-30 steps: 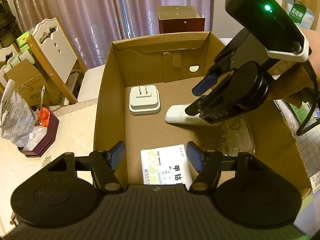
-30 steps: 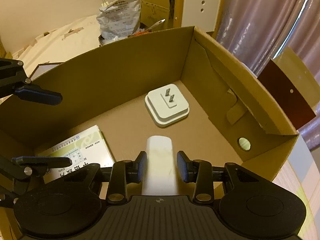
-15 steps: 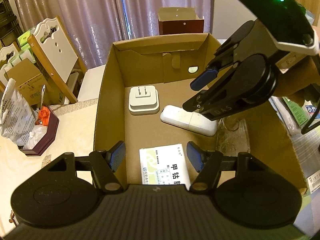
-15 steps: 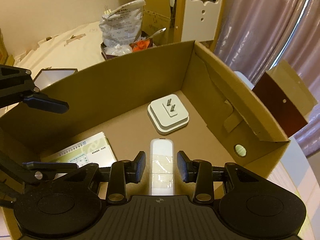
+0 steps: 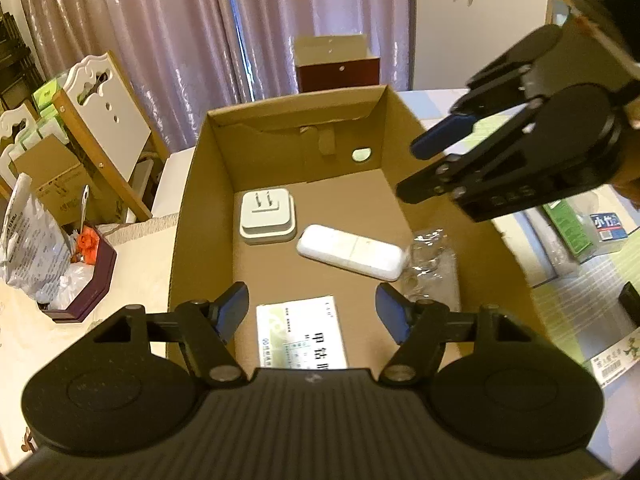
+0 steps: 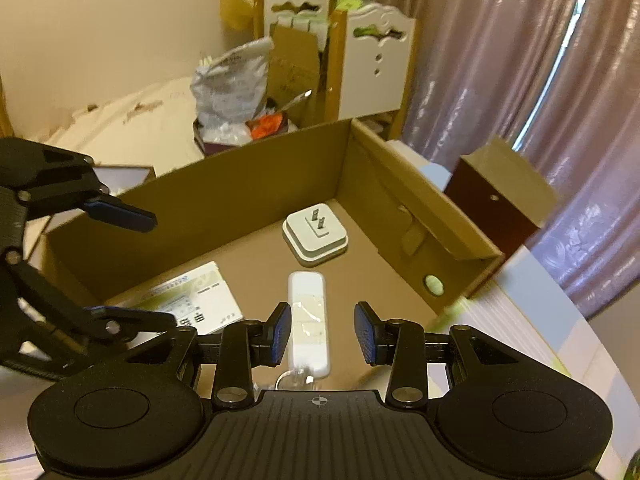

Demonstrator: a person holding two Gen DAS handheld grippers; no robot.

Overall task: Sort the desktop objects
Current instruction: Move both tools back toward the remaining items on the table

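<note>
Left wrist view: at 9 o'clock a dark maroon octagonal box (image 5: 86, 280) stuffed with a crinkled silver foil bag (image 5: 28, 240) sits on the cream-coloured surface (image 5: 132, 256). Toward the centre stands the open brown cardboard box (image 5: 188, 216), its walls upright. On its floor, at about 11 o'clock from the frame's middle, lies a white square plug adapter (image 5: 267, 217) with two prongs facing up. Just beside it, toward 3 o'clock, lies a white oblong remote-like bar (image 5: 351, 252), tilted, with its far end touching a crumpled clear plastic wrapper (image 5: 430, 256). At 6 o'clock of the box floor lies a white and green printed medicine carton (image 5: 301, 334), flat, partly hidden by the left claw (image 5: 312, 312), whose blue-padded fingers are spread wide with nothing between them. At 2 o'clock the right claw (image 5: 420, 172) hangs above the box's right wall, its fingers apart and empty. Beyond it, at 3 o'clock, small green and blue packets (image 5: 588, 232) lie on the surface.

Right wrist view: the left claw (image 6: 124, 264) enters from 9 o'clock, released, over the medicine carton (image 6: 192, 300). The remote-like bar (image 6: 308, 320) lies on the box floor below and between the parted fingers of the right claw (image 6: 322, 334), which grip nothing. The plug adapter (image 6: 316, 236) sits at 12 o'clock of the bar, apart from it. A dark red-brown box (image 6: 492, 208) stands at 3 o'clock outside the cardboard box (image 6: 420, 200).
</note>
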